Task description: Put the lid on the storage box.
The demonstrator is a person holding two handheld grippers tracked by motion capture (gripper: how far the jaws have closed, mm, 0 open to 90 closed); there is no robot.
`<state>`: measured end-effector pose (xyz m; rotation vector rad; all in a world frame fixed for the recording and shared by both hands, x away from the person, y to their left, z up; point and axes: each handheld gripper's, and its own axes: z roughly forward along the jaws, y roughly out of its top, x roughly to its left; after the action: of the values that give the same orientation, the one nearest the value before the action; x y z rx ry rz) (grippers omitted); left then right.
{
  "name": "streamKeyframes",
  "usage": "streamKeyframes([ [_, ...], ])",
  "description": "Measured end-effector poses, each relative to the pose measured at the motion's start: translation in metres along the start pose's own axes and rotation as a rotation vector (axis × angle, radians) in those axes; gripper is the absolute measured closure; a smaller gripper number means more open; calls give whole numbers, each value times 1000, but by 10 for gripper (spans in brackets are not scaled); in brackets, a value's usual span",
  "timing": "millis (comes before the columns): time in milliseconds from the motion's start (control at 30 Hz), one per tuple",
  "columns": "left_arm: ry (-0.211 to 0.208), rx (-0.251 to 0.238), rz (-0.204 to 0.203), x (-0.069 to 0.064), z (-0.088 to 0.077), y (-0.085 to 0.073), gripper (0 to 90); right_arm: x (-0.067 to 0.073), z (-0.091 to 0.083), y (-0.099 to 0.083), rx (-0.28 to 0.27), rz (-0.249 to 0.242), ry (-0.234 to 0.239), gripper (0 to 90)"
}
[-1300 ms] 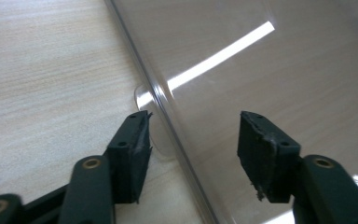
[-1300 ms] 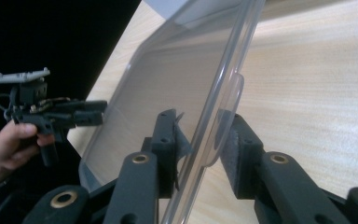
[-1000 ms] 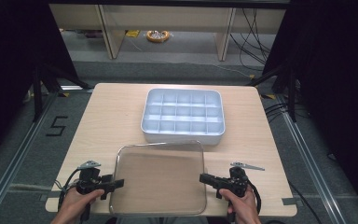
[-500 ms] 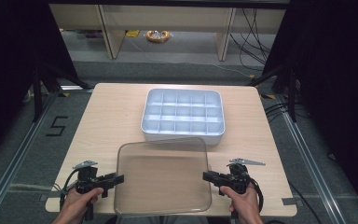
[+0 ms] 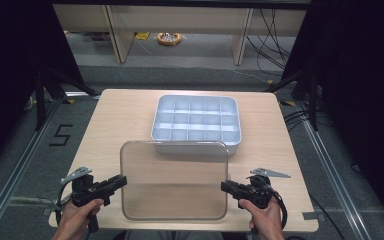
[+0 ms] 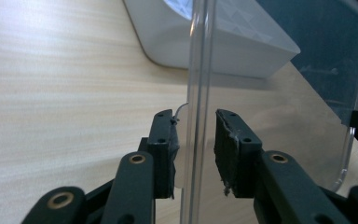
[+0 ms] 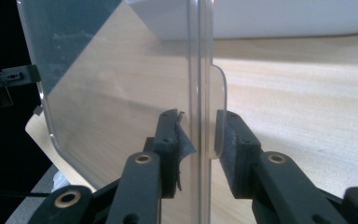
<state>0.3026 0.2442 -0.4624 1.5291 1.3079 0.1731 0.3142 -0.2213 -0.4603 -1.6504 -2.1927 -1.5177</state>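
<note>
A clear plastic lid (image 5: 174,180) hangs above the near half of the wooden table (image 5: 120,115), and its far edge overlaps the front wall of a white compartment tray (image 5: 155,131). My left gripper (image 5: 122,180) is shut on the lid's left edge, my right gripper (image 5: 225,186) on its right edge. In the left gripper view the jaws (image 6: 196,126) straddle the lid's rim (image 6: 284,93), with the tray (image 6: 233,51) behind. In the right gripper view the jaws (image 7: 198,123) pinch the lid (image 7: 121,93) near a rounded corner, and the tray (image 7: 284,18) lies beyond.
The tray sits at the table's far centre, with bare wood on both sides of it. A yellow ring-shaped object (image 5: 169,37) lies on the floor beyond. A "5" mark (image 5: 60,134) is on the floor at left. Cables trail at right.
The lid has risen from the table with both grippers on its side edges. It now looks larger and its far edge covers the tray's front wall.
</note>
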Motion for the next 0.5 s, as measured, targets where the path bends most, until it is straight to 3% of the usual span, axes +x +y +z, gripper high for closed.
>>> streamKeyframes([
  [67, -13, -2, 9, -3, -1, 3, 683, -2, -3, 3, -28, -27, 7, 707],
  [100, -12, -4, 9, -5, -1, 4, 683, 4, -6, 4, -20, 26, 5, 706],
  [200, -7, 4, 22, -10, 2, 12, 682, 0, -10, 11, -40, -32, -6, 704],
  [333, -17, 18, 30, -17, 9, 24, 681, -1, -16, 24, -51, -39, -27, 697],
  [367, -16, 20, 34, -19, 11, 28, 681, -1, -18, 29, -58, -36, -28, 694],
  [400, -8, 26, 34, -21, 14, 31, 680, 2, -20, 33, -46, 8, -33, 691],
  [500, -13, 26, 36, -27, 26, 44, 678, -2, -24, 52, -61, -1, -65, 679],
])
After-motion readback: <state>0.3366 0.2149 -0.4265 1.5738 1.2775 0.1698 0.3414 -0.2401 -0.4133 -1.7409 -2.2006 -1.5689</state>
